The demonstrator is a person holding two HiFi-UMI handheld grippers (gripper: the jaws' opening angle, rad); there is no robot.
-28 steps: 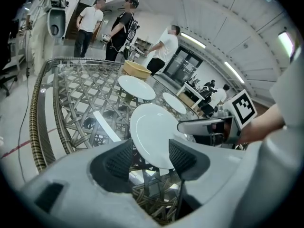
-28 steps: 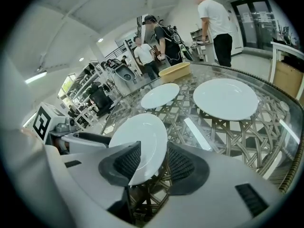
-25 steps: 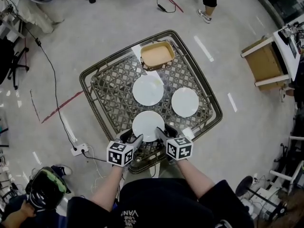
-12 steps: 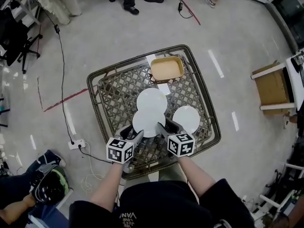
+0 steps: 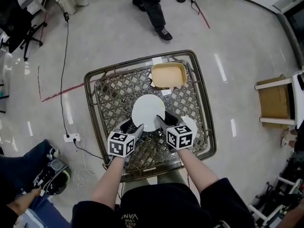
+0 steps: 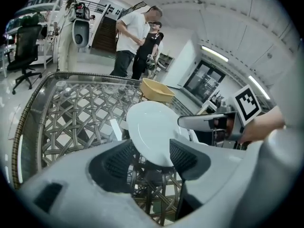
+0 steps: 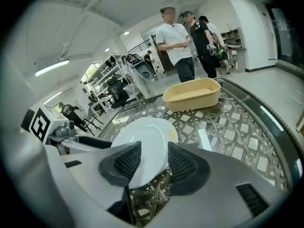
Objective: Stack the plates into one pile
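Where a round white plate [image 5: 148, 113] is held over the woven wicker table [image 5: 108, 99], the left gripper [image 5: 134, 126], jaws just eased slightly wider, and the right gripper [image 5: 164, 122] each clamp its near rim; another white plate [image 5: 192, 122] lies just beside them, a tan tub [image 5: 168, 75] beyond.

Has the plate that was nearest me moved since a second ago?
Yes. The plate has moved away from the near edge of the table toward the tan tub, and is now over the table's middle.
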